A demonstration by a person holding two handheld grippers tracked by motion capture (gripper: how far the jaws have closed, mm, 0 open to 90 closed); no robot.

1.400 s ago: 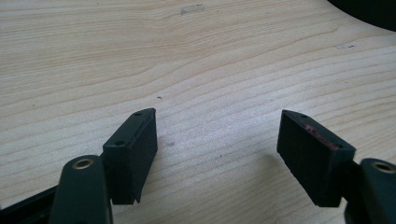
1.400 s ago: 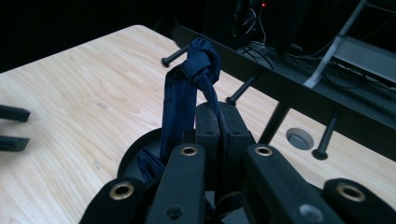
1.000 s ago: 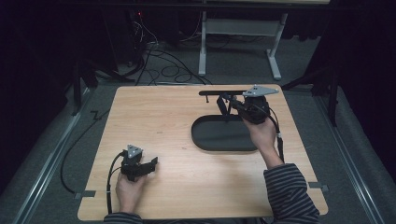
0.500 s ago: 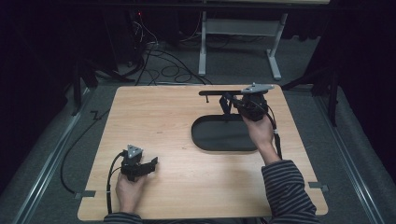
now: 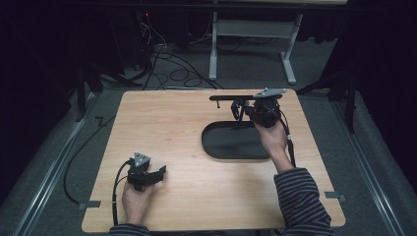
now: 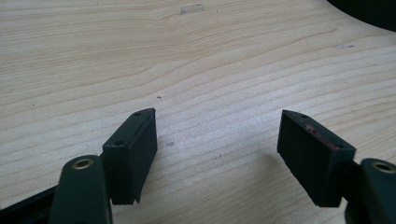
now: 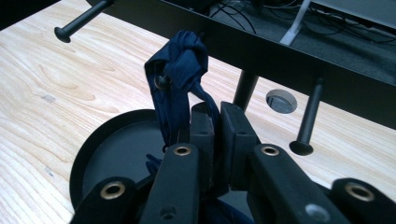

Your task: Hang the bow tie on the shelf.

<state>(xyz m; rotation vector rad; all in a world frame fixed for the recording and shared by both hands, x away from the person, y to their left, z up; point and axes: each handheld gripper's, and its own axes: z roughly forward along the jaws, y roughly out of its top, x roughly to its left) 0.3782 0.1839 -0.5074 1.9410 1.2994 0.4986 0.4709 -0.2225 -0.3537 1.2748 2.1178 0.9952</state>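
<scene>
While my left gripper (image 5: 156, 173) rests low on the pale wooden table (image 5: 167, 128), well to the near left of the black oval tray (image 5: 231, 142), its jaws stand wide apart with nothing between them; in the left gripper view bare wood grain lies between the two black pads (image 6: 133, 149). My right gripper (image 5: 241, 109) hovers at the far edge of that tray, held in my right hand (image 5: 271, 135), whose sleeve is striped. Its jaws are pressed together on a dark blue strip of cloth (image 7: 180, 88), pinched between the pads (image 7: 203, 128). From the right gripper view, the cloth runs up from the jaws to a bunched knot hooked over one peg of the black metal rack (image 7: 280, 56) that stands on a post rising beyond the tray. Two other round-headed pegs (image 7: 306, 123) jut from the rack's bar, one on each side of the cloth, and both are bare.
</scene>
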